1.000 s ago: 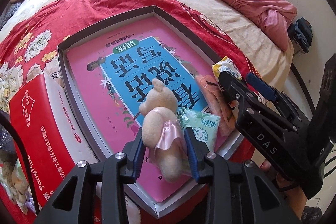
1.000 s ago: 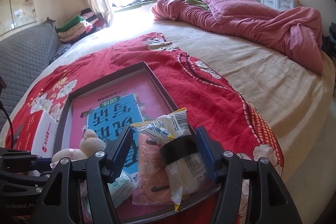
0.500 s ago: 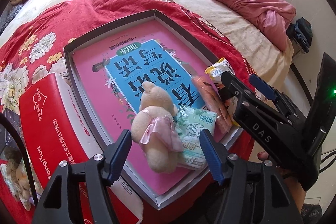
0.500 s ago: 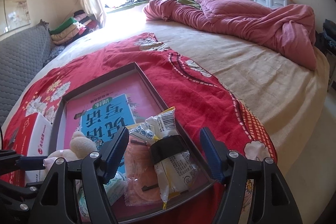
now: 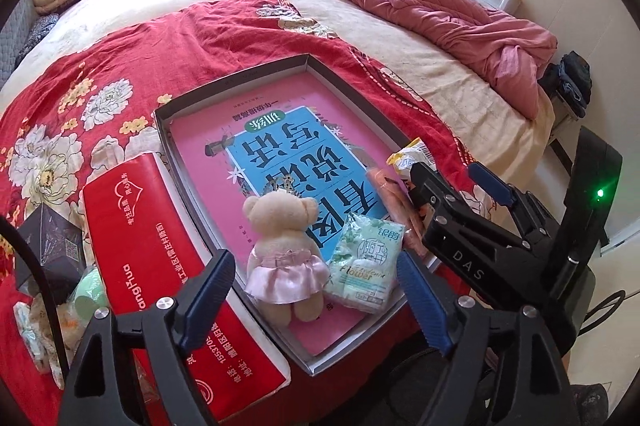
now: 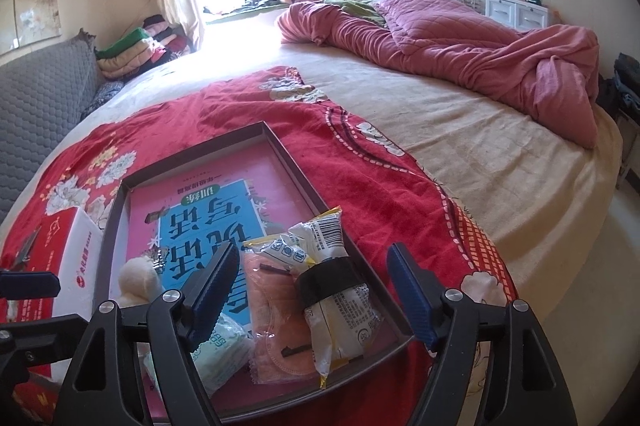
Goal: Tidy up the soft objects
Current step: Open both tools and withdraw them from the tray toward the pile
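Note:
A beige teddy bear in a pink skirt (image 5: 285, 258) lies in the shallow tray (image 5: 236, 76) on a pink and blue book, beside a green tissue pack (image 5: 362, 268). My left gripper (image 5: 316, 300) hovers above them, its jaws opening, touching nothing. In the right wrist view a yellow-white snack packet with a black band (image 6: 332, 282) and a pink packet (image 6: 272, 310) lie at the tray's (image 6: 304, 182) near right corner. My right gripper (image 6: 312, 290) hangs over them, jaws opening, pads clear of the packet. The bear's head (image 6: 138, 280) shows at the left.
A red and white carton (image 5: 160, 266) lies left of the tray on the red floral cloth (image 5: 100, 74). A dark box (image 5: 50, 246) and small soft items sit at the far left. A crumpled pink quilt (image 6: 460, 50) covers the far side of the bed.
My left gripper let go of the bear, spread wide and rose away from it. My right gripper widened around the snack packet, which stays in the tray.

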Demonstrator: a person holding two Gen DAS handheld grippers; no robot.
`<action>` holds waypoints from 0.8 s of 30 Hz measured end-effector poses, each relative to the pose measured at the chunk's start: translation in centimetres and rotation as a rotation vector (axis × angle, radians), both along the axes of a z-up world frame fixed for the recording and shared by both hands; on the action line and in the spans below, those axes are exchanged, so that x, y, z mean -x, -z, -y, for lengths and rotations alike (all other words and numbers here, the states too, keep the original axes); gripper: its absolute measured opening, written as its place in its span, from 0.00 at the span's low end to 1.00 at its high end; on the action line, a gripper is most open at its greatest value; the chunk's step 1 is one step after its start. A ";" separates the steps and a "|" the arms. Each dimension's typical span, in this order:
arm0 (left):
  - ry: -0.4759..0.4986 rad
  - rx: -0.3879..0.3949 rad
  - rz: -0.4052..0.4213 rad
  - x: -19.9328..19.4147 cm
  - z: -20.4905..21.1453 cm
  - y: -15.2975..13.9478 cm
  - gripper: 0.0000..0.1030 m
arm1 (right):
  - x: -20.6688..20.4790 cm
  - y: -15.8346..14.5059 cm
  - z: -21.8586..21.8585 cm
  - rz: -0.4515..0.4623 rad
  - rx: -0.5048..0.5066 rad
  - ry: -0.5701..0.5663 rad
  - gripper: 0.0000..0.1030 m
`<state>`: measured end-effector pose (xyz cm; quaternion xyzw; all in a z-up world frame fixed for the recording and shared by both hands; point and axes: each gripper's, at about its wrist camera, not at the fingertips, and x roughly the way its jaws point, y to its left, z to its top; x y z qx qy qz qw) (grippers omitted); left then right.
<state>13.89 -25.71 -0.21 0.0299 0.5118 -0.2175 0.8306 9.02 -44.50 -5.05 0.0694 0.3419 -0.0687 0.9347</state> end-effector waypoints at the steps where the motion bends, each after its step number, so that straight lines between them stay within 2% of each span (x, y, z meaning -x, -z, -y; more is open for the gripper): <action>1: 0.000 0.004 0.005 0.1 -0.1 -0.2 0.83 | 0.1 -0.2 -0.1 0.005 0.006 0.001 0.75; 8: 0.020 0.010 0.048 1.1 -0.2 -1.4 0.88 | 0.6 -0.9 -0.3 0.024 0.032 0.015 0.75; 14: 0.019 0.010 0.078 2.0 -0.8 -2.4 0.89 | 1.4 -2.2 -0.3 0.049 0.052 0.042 0.76; 24: -0.006 -0.004 0.140 3.2 -2.6 -4.4 0.89 | 4.3 -7.1 -0.7 0.151 0.008 0.097 0.76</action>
